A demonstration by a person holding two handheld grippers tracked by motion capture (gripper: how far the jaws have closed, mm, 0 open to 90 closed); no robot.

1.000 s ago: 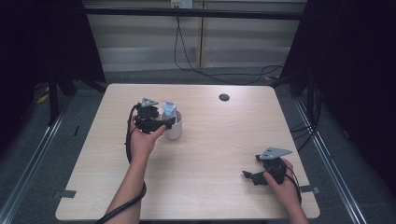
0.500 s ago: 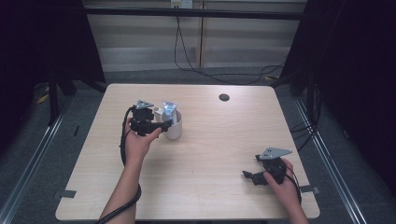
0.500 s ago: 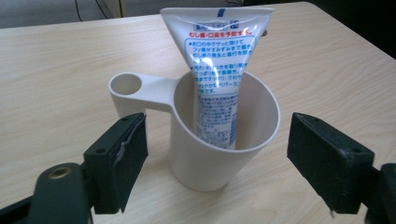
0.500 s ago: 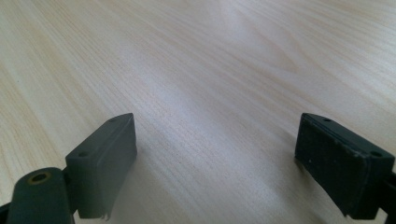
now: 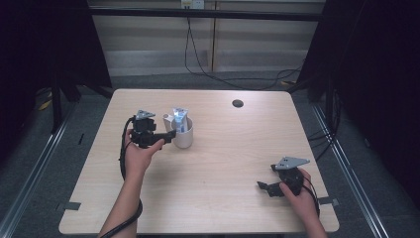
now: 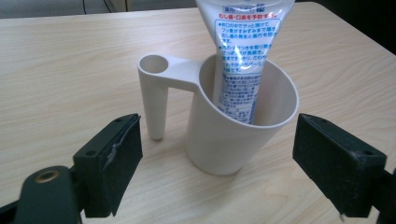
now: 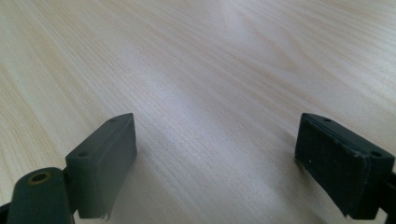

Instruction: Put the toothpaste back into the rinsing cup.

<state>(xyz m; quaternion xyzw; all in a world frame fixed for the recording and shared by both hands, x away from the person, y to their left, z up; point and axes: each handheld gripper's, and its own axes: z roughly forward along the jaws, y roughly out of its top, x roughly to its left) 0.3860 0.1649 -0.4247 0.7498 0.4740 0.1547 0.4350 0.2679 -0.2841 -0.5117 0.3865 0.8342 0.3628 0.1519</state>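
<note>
Toothpaste, a single tube (image 6: 243,51), stands in the white cup (image 6: 238,135) and leans against the inner wall on the side away from the left gripper (image 5: 167,137). The tube's long axis runs nearly upright, tilted a little; its lower end is down inside the cup and its flat crimped end rises well above the rim. It is white with a blue panel and blue and red Japanese print.

The cup is a plain cream-white plastic beaker, tapering toward its base, upright with its mouth up. A flat tab juts from its rim and ends in a hollow tubular holder (image 6: 154,93) that reaches down to the tabletop (image 5: 233,148); seen from the left gripper view, this holder is on the cup's left.

In the high view the cup stands on the left half of the tabletop, nearer the far edge than the near one, well in from the left edge.

The left gripper is just beside the cup on the side toward the left edge, pointing at it. Its jaws have just been opening and now stand wide, clear of the cup, with nothing pressed between the pads.

The right gripper (image 5: 264,187) rests near the near right corner, well apart from the cup, jaws wide over bare wood.

A small dark round hole (image 5: 237,103) sits near the far edge.
</note>
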